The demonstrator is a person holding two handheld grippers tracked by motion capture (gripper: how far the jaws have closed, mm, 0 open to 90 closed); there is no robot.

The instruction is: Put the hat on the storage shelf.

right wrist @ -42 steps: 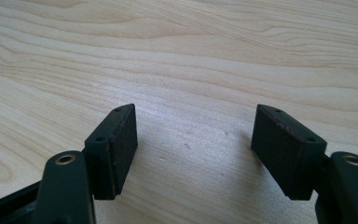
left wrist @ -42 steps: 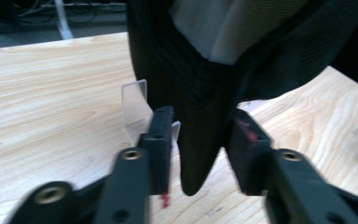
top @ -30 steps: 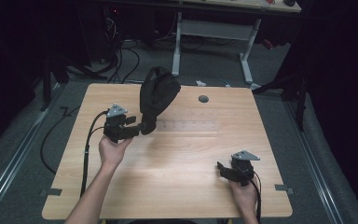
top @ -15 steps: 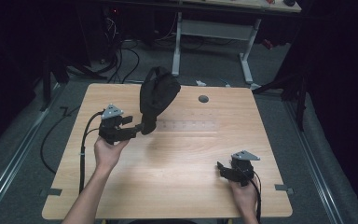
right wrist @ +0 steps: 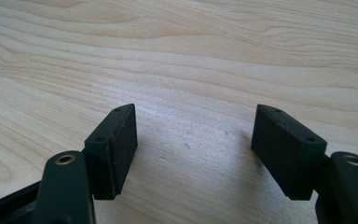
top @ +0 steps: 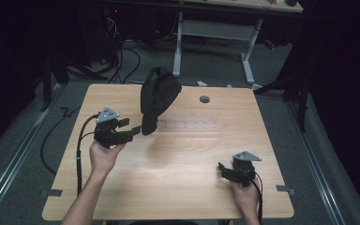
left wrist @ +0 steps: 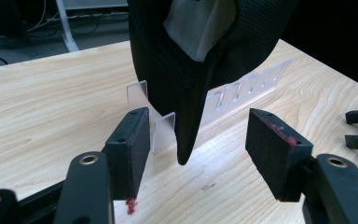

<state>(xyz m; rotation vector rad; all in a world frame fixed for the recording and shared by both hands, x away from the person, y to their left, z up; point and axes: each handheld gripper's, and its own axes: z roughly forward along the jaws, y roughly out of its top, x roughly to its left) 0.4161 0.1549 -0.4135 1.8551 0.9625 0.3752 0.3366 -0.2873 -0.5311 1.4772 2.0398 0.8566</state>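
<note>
Your right gripper [top: 225, 169] rests low on the surface [top: 183, 187], at the near corner well away from the cap, jaws spread wide with nothing but bare wood between them. It looks parked there, out of the way, so the work can fall to your other hand.

Your left gripper [top: 132, 130] sits just beside the cap [top: 157, 96], on its near left side, and its jaws stand apart too, holding nothing. In the left gripper view the cap's lowest tip [left wrist: 182, 156] hangs between the two pads [left wrist: 133, 144], close to the left one, touching neither as far as I can tell. The gripper is lined up on that tip, probably because it's the only thin edge a two-jaw grip could pinch.

The cap stands upright toward the far middle of the surface, propped on a clear rack [left wrist: 242, 93] whose slotted plate runs off to the cap's right. That stand is why the black fabric keeps its height instead of lying flat. A small round hole [top: 204, 99] marks the surface beyond the cap, to its right.
</note>
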